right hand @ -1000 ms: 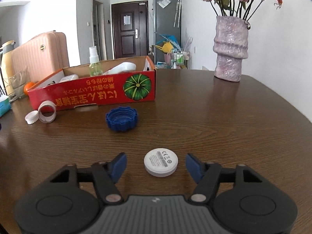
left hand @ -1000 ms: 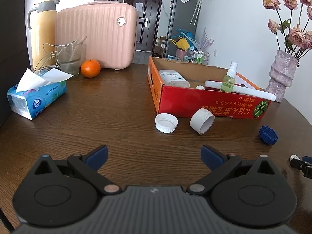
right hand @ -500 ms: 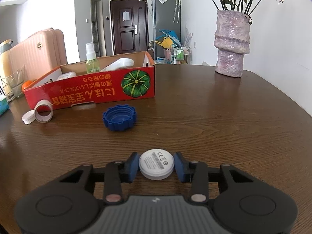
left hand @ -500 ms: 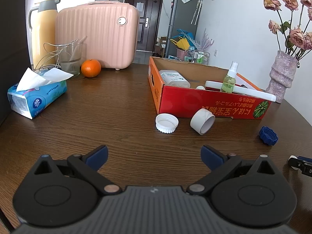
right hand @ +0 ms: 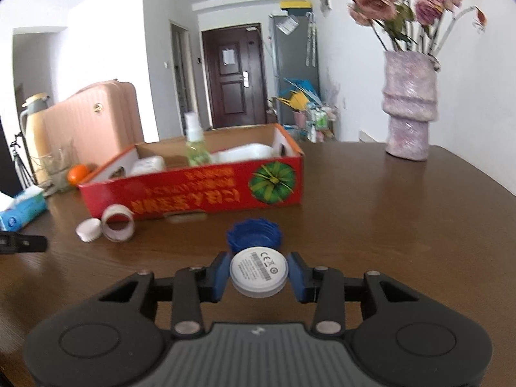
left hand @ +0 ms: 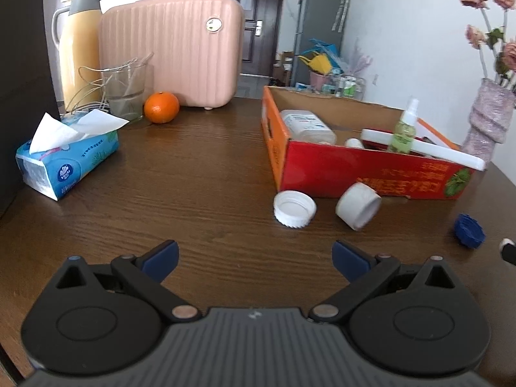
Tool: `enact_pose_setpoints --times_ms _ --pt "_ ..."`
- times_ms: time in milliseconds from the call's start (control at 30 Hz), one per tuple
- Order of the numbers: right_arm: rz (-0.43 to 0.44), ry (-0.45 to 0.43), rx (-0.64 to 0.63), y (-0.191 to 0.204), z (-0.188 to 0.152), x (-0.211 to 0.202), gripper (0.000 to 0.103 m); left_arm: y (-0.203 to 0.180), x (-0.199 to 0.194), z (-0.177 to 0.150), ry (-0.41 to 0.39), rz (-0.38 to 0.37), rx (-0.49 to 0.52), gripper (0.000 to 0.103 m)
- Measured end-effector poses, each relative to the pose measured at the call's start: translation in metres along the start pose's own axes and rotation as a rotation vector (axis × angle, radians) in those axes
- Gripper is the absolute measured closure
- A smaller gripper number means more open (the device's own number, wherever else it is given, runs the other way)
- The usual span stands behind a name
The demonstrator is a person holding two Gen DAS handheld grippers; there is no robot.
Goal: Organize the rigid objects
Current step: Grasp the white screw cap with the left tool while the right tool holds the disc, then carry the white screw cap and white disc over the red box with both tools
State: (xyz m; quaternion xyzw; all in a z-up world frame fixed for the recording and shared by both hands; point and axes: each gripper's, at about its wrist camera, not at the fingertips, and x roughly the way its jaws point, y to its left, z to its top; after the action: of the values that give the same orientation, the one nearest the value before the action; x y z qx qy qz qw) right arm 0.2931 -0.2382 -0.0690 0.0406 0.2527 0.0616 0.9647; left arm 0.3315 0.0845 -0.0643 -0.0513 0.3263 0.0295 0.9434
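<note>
The step in hand looks like the pick-up of one loose item for the box: the right gripper (right hand: 258,277) has just closed its fingers (right hand: 219,277) on a small white disc (right hand: 258,272) with a printed label, and now clenches it by its rim at the lower centre of the right wrist view. The disc appears raised off the brown surface (right hand: 403,213), though how far cannot be told. Just beyond it in that view lies a blue cap (right hand: 254,232), and above that, in the middle of the frame, the red cardboard box (right hand: 209,193) stands open with a spray bottle (right hand: 195,145) and white containers already inside. The left gripper (left hand: 254,258) rests released at the bottom of its own view, its fingers (left hand: 161,254) spread wide with nothing between them, pointing toward a white lid (left hand: 294,208) and a white roll (left hand: 358,204) that lie on the surface just before the box's near wall. The next move, as I judge it, calls for carrying the disc up and over the box's near wall, clear of the blue cap and the spray bottle, then letting go once it is over a bare patch of the box floor. The white lid, white roll and blue cap are not yet put away.
</note>
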Motion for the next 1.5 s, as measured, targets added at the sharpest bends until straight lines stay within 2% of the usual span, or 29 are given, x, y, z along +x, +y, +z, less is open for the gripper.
enact_pose_setpoints --times_ms 233,367,500,833,900,1000,1067,1133,1167,1300,1500 --pt "0.046 -0.058 0.007 0.026 0.017 0.007 0.064 -0.014 0.023 0.011 -0.004 0.034 0.046 0.000" --pt "0.045 -0.074 -0.004 0.037 0.021 0.018 0.064 -0.027 0.037 0.012 0.000 0.054 0.091 0.000" --pt "0.045 -0.065 0.001 0.040 0.022 0.033 0.064 -0.034 0.048 0.016 -0.025 0.081 0.116 0.000" --pt "0.039 -0.049 0.024 0.032 0.013 0.043 0.064 -0.040 0.072 0.023 0.017 0.078 0.126 0.002" --pt "0.038 -0.055 0.020 0.033 0.013 0.043 0.064 -0.041 0.075 0.024 0.022 0.074 0.129 0.006" --pt "0.035 -0.057 0.019 0.033 0.012 0.042 0.064 -0.043 0.080 0.025 0.045 0.057 0.134 0.021" --pt "0.032 -0.054 0.020 0.033 0.011 0.043 0.064 -0.039 0.083 0.025 0.061 0.029 0.113 0.039" --pt "0.027 -0.051 0.014 0.035 0.010 0.044 0.064 -0.038 0.082 0.024 0.056 0.023 0.106 0.052" --pt "0.025 -0.049 0.008 0.036 0.009 0.044 0.064 -0.038 0.082 0.024 0.051 0.018 0.109 0.062" --pt "0.018 -0.054 -0.013 0.039 0.007 0.043 0.064 -0.042 0.075 0.022 0.025 -0.002 0.123 0.061" --pt "0.016 -0.063 -0.026 0.041 0.006 0.040 0.064 -0.042 0.056 0.018 -0.027 0.017 0.114 0.061"
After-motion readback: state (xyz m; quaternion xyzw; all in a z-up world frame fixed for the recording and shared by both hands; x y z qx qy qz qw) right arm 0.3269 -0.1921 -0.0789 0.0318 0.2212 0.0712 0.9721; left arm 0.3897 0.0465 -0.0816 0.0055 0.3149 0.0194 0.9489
